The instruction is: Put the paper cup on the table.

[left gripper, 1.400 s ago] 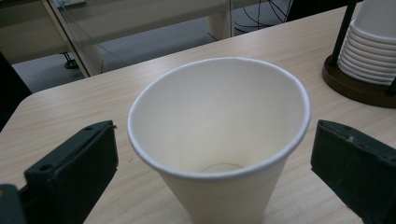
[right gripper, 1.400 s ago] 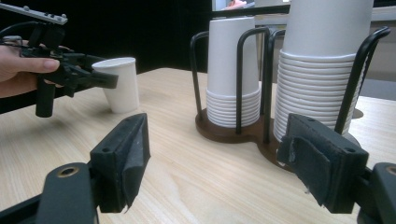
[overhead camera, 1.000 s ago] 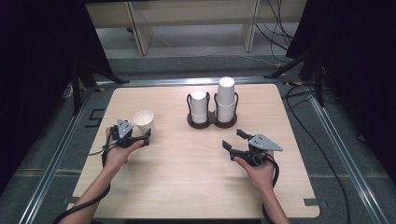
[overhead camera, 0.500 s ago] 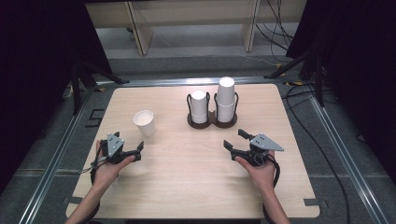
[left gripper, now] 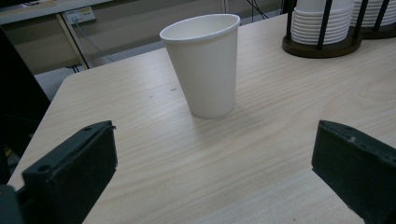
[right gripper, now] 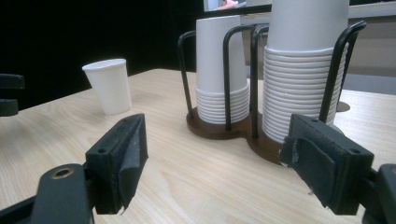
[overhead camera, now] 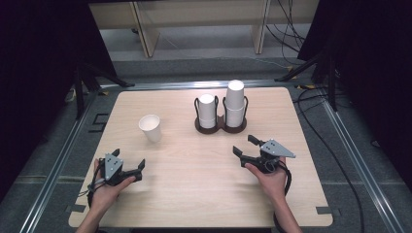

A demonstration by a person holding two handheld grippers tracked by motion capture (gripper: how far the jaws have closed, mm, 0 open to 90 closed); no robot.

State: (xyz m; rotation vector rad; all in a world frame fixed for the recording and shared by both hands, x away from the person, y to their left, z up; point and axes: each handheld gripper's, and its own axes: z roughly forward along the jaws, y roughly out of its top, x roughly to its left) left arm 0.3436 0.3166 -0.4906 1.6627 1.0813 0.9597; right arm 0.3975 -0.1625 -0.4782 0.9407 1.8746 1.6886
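Item: single white paper cup (overhead camera: 150,127), upright, mouth up, standing free on the light wood table (overhead camera: 194,194) toward 10 o'clock from the table's centre in the high view; nothing touches it. In the left gripper view the paper cup (left gripper: 205,65) stands at 12 o'clock ahead of the two black jaws, well beyond their tips, with bare table between. Left gripper (overhead camera: 127,171): held in the person's left hand (overhead camera: 104,191) at about 7 o'clock on the table, jaws spread wide and empty, aimed up the table, with the cup off toward 1 o'clock and apart from it. Right gripper (overhead camera: 245,144): held in the person's right hand (overhead camera: 269,180) at about 4 o'clock, jaws likewise wide apart and holding nothing (grey three-cornered plate on top), pointed toward 10 o'clock. Cup holder (overhead camera: 221,125): dark round-based double rack with black wire uprights, at 12 o'clock from the table's centre, near the far edge; it carries two stacks of white cups set mouth down, the left stack (overhead camera: 207,110) shorter, the right stack (overhead camera: 234,103) taller. In the right gripper view the cup holder (right gripper: 219,128) stands just ahead of the jaws, its stacks rising between the wire loops, and the single paper cup (right gripper: 108,85) sits farther off at 10 o'clock. Both grippers lie well apart from each other and from the rack.
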